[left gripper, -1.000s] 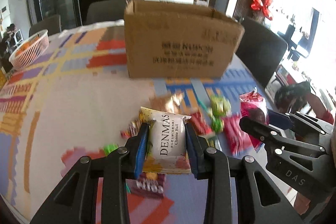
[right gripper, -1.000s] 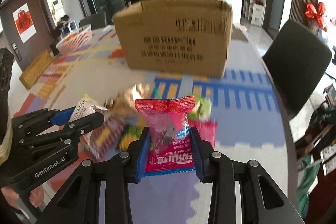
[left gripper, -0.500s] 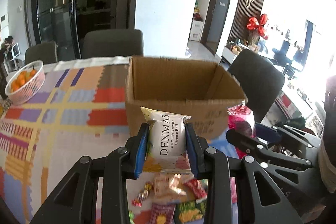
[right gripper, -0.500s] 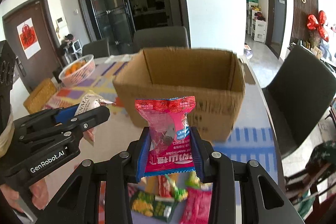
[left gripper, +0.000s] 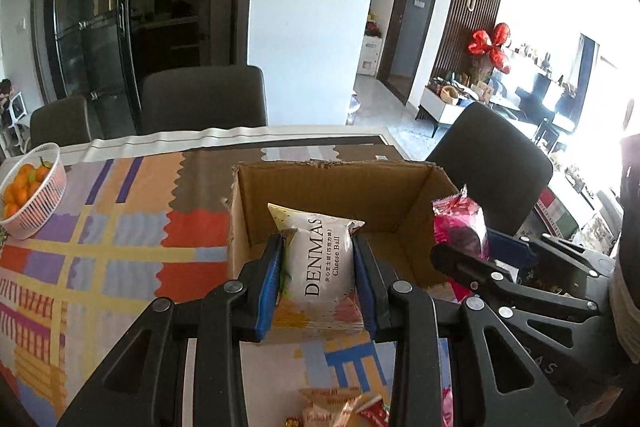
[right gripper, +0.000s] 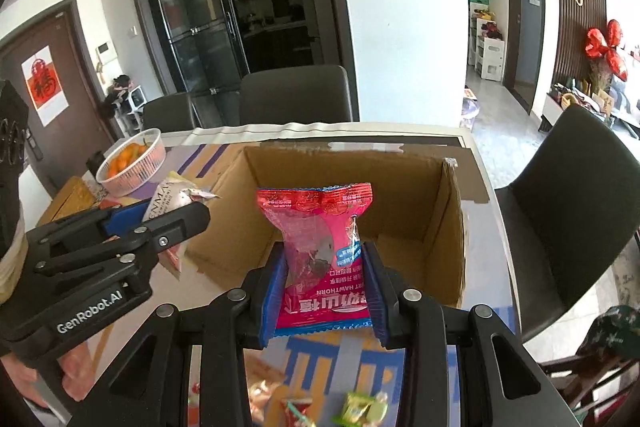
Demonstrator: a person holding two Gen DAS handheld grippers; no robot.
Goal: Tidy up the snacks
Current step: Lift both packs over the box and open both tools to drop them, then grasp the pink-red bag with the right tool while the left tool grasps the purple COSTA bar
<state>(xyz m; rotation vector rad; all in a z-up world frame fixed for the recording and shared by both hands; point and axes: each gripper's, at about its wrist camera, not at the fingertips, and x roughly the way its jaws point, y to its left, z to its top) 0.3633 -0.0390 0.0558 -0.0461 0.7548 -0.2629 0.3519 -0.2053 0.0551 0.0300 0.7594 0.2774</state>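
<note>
"DENMAS Cheese Ball" packet [left gripper: 320,267] (white wrapper)

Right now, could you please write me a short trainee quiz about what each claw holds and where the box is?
1. True or false: the left claw is shut on a white Denmas pack.
2. What does the right claw hold? A) an orange B) a pink pack C) nothing
3. Fill in: both packs are held near the open ____, in front of its near wall.

Key: 1 true; 2 B; 3 box. Extra note: the basket of oranges sits on the table to the box's left, and loose snacks lie below the claws.
</note>
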